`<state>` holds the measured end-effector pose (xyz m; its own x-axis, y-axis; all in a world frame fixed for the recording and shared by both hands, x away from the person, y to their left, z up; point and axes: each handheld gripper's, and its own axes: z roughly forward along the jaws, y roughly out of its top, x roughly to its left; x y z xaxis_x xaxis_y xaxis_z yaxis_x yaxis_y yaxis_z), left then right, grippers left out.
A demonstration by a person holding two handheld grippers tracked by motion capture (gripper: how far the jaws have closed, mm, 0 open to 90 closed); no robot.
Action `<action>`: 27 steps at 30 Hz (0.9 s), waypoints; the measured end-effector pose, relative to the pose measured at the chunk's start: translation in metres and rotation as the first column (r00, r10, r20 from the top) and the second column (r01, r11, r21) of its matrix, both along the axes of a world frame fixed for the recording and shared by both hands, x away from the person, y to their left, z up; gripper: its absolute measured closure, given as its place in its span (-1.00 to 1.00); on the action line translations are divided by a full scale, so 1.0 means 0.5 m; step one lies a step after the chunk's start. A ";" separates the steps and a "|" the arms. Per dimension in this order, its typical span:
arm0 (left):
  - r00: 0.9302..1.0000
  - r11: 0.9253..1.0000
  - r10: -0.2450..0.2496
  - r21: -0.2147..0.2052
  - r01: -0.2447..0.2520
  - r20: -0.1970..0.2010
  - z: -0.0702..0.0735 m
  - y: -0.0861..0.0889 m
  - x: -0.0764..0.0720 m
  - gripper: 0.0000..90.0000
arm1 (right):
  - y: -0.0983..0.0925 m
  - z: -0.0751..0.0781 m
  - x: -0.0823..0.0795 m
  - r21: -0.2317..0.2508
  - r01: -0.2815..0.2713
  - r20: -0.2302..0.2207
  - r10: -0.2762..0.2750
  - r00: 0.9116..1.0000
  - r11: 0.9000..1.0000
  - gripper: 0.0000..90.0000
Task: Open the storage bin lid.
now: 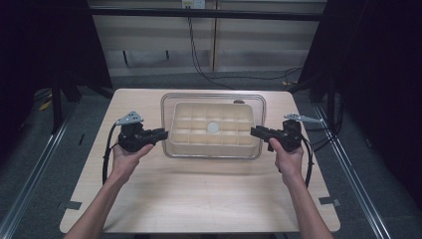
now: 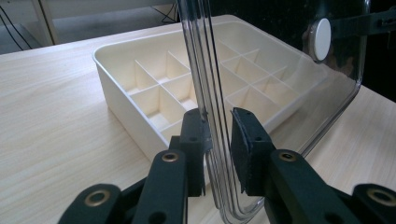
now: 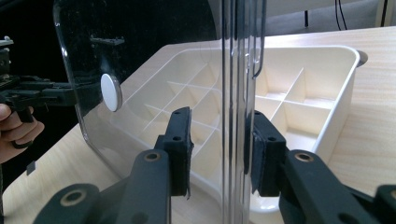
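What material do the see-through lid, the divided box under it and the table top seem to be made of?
Lid: probably clear hard plastic, glossy; the box shows through it and its rim catches light.
Divided box: likely cream plastic, smooth and matte, with thin moulded partitions.
Table top: pale wood or a wood-look laminate; the fine straight grain lines do not settle which.

You are working bare-armed, with no sleeves showing. Your left gripper (image 1: 160,134) and right gripper (image 1: 256,131) are showing black bodies, each carrying a grey three-cornered plate and trailing a black cable. Brass-coloured rivets are gleaming on their black jaw arms, and small screws are sitting in the flat pads (image 2: 246,144).
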<state>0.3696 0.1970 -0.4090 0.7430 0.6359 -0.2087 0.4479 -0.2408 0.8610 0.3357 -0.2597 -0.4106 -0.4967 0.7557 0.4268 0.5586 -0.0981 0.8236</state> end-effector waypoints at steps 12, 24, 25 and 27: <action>1.000 1.000 -0.003 0.013 0.003 -0.007 -0.010 0.005 -0.025 0.68 | 0.003 -0.005 -0.021 -0.001 -0.008 -0.005 0.008 1.000 1.000 0.45; 1.000 0.999 -0.007 0.037 0.007 -0.012 -0.019 0.005 -0.046 0.67 | 0.007 -0.015 -0.040 -0.018 -0.019 -0.028 0.018 0.999 1.000 0.44; 1.000 0.999 -0.009 0.041 0.009 -0.010 -0.020 0.005 -0.048 0.67 | 0.008 -0.017 -0.042 -0.026 -0.017 -0.033 0.017 0.999 1.000 0.44; 1.000 0.999 -0.013 0.043 0.014 -0.010 -0.020 0.005 -0.051 0.67 | 0.008 -0.020 -0.044 -0.028 -0.019 -0.034 0.018 0.999 0.999 0.43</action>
